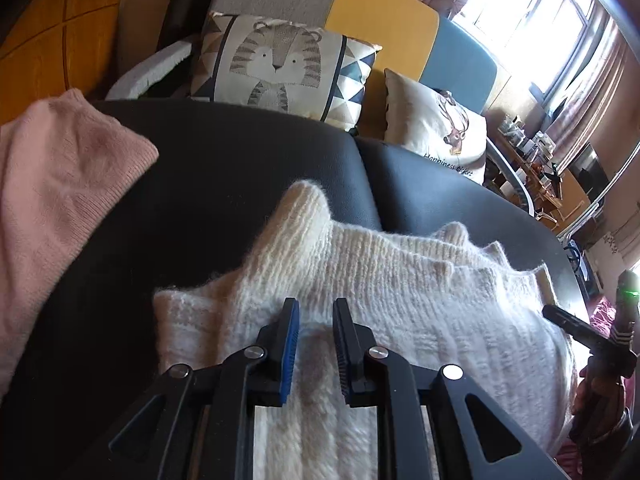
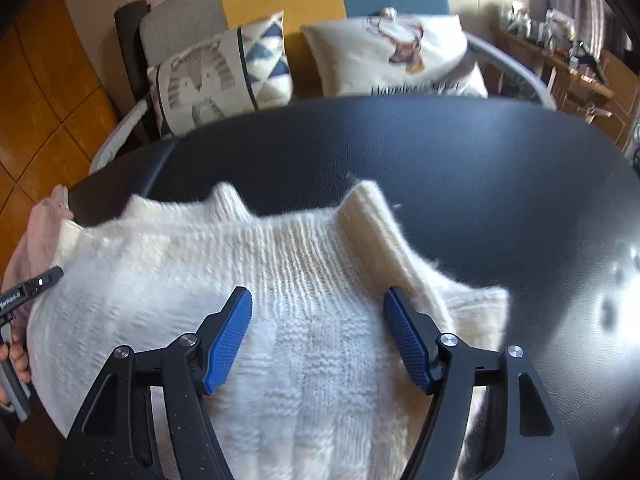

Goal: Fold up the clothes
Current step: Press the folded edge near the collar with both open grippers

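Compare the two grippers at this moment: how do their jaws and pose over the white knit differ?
The left gripper has its jaws close together with only a narrow gap, nothing between them; the right gripper has its jaws spread wide. The left gripper sits near the white sweater's left edge, towards the pink garment; the right gripper sits over the ribbed middle. Both hover over the sweater, gripping nothing, and have blue pads.

Left gripper (image 1: 316, 308) jaws stand narrowly apart, seemingly empty, while right gripper (image 2: 318, 300) jaws gape wide.
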`<state>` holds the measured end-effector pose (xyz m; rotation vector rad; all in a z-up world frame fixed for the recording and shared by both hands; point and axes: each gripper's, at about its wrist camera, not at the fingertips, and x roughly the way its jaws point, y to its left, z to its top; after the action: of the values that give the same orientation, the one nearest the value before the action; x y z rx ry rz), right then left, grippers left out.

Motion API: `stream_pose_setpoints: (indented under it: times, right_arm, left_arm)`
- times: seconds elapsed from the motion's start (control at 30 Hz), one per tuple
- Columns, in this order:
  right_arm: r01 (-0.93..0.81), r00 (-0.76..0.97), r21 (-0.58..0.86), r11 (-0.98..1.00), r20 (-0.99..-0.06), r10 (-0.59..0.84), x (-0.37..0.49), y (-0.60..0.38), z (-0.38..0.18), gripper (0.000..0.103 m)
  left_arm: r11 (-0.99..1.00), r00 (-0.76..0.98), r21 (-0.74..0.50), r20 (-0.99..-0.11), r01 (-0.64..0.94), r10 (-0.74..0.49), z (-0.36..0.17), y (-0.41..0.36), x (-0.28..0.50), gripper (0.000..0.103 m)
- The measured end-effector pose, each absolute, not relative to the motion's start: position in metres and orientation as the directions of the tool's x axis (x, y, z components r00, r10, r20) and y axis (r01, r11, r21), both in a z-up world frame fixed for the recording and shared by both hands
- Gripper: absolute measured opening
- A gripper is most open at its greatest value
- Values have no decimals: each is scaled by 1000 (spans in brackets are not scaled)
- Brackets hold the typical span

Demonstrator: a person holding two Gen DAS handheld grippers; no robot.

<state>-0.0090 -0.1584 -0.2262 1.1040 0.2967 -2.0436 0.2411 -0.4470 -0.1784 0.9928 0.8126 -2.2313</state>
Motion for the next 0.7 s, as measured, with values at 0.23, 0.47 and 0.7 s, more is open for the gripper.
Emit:
stream_pose_setpoints:
  times: [0.23,0.47,0.7]
  right_arm:
    - [729,-341,109,-676,-799,-496,-14,-165,-238,72]
    - [729,-355,72,-681,-811,-465,-21,-172,-253,73]
    - [732,-360,61,-679,-811,-461,-11,-158,-261,73]
  left_arm:
    - [-680,-560,-255,-783,687,-271,-165,-446,210,17]
    - [-656,-489,-183,-812,732,-318,-195,-466,212,18]
    - [-663,-521,-195,-784,723,-338,-198,-442,247,18]
